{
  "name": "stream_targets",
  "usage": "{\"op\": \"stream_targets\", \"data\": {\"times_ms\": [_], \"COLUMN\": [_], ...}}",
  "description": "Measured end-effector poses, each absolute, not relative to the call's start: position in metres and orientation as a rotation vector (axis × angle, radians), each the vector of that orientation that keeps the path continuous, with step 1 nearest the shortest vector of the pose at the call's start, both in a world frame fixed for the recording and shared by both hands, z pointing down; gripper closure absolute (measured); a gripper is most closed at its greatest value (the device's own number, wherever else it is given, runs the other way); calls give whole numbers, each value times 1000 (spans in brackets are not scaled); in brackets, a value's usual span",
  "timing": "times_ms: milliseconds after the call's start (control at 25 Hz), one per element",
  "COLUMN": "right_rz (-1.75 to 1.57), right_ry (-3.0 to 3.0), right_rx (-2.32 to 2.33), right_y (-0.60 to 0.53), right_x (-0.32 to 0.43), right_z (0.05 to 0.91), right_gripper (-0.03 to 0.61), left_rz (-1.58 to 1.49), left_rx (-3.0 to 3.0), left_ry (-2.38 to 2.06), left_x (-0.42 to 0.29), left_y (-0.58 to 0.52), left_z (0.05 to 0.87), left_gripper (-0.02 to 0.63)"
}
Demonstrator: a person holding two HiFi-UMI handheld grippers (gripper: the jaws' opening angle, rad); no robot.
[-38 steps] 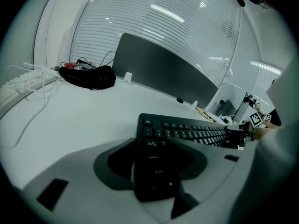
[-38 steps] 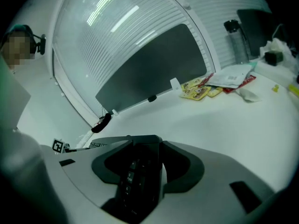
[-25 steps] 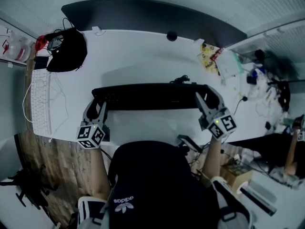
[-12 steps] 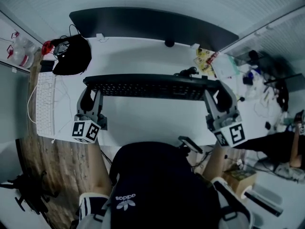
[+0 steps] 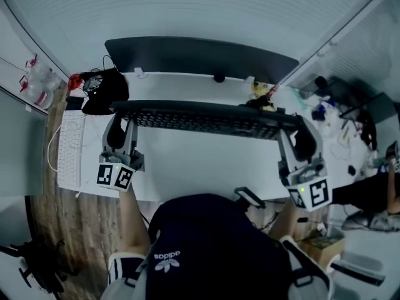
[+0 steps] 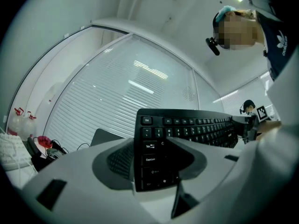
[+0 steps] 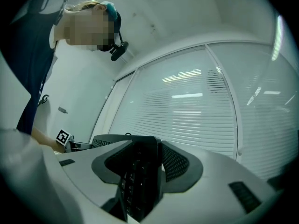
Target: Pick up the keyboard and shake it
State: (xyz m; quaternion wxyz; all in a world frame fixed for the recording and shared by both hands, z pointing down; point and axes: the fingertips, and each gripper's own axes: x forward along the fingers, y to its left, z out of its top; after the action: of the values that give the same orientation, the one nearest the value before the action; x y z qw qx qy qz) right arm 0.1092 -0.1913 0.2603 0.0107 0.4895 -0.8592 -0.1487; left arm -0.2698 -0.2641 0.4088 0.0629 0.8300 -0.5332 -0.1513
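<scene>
A long black keyboard [image 5: 203,119] hangs in the air above the white desk [image 5: 200,164], held level by its two ends. My left gripper [image 5: 119,122] is shut on its left end, my right gripper [image 5: 297,131] on its right end. In the left gripper view the keyboard [image 6: 187,127] runs away from the left gripper [image 6: 152,149], keys facing the camera, its end clamped between the grey pads. The right gripper view has the keyboard [image 7: 138,181] edge-on, pinched in the right gripper [image 7: 142,168], with window blinds behind it.
A white keyboard [image 5: 70,150] lies at the desk's left edge, beside a black bag [image 5: 105,91] and bottles [image 5: 37,81]. A dark monitor [image 5: 200,52] stands at the back. Cluttered items [image 5: 325,95] fill the right side. Wooden floor [image 5: 75,230] shows at the lower left.
Both grippers have carried the keyboard up off the desk and farther from me; it now sits higher in the head view, still gripped at both ends.
</scene>
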Motion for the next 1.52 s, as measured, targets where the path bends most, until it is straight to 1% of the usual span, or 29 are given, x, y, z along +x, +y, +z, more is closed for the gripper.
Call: {"op": "stream_targets", "data": {"times_ms": [440, 600, 760, 880, 1080, 1240, 1400, 1520], "right_rz": [-484, -517, -474, -478, -471, -519, -421, -431], "right_ry": [-2665, -2655, -2679, -2676, -2713, -2728, -2774, -2731], "right_rx": [1551, 1533, 1538, 1550, 1545, 1536, 1574, 1584], "right_y": [-169, -190, -171, -197, -176, -190, -181, -196], "right_x": [107, 103, 103, 105, 104, 97, 104, 104], "right_z": [252, 255, 252, 256, 249, 244, 249, 258], "right_gripper": [396, 394, 396, 396, 398, 397, 400, 399], "left_rz": [-445, -406, -422, -401, -442, -433, -437, -409], "left_rx": [2524, 2510, 2516, 2510, 2520, 2528, 2545, 2519], "left_ry": [-1558, -1564, -1534, -1534, -1536, -1576, -1552, -1557], "left_x": [-268, -271, -274, -272, -277, -280, -283, -281], "left_y": [-254, -269, -256, -273, -263, -277, -267, -277], "left_z": [405, 413, 406, 412, 399, 392, 389, 397], "left_gripper": [411, 411, 411, 411, 411, 411, 411, 411]}}
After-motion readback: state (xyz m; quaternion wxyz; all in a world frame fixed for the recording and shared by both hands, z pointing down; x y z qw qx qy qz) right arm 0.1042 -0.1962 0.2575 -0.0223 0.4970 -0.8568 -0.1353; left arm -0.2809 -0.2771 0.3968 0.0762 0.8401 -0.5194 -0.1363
